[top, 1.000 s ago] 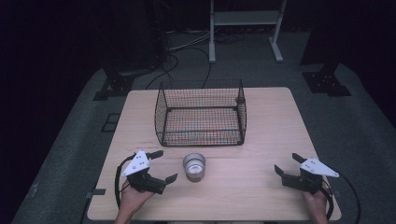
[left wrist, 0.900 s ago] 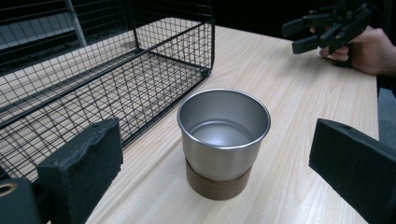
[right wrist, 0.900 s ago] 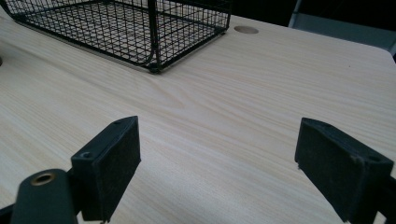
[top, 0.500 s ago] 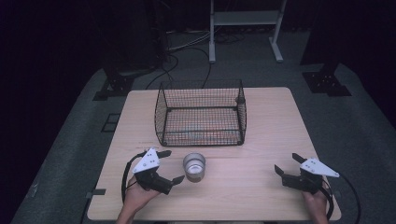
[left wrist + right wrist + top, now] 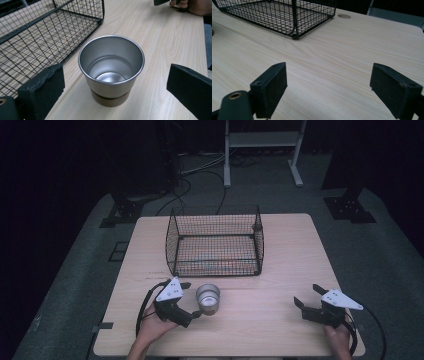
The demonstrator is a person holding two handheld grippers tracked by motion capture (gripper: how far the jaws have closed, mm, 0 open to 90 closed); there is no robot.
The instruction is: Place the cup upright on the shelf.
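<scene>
steel cup point(image 5: 111, 67) (cork base part-hidden); between open left claw point(image 5: 115, 92) jaws, untouched

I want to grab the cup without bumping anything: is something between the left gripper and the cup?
Nothing visible. The left gripper stands open, a jaw on each side of the cup, with bare table in the gaps. The basket stands beyond and to one side, clear of the cup.

Seen from high up, the room is very dark and only the pale desk point(image 5: 280, 270) is lit, a bit soft and grainy, while both gripper views are bright and sharp, with a soft shine inside the metal cup point(image 5: 111, 67) and slightly blurry black jaws at the bottom.
</scene>
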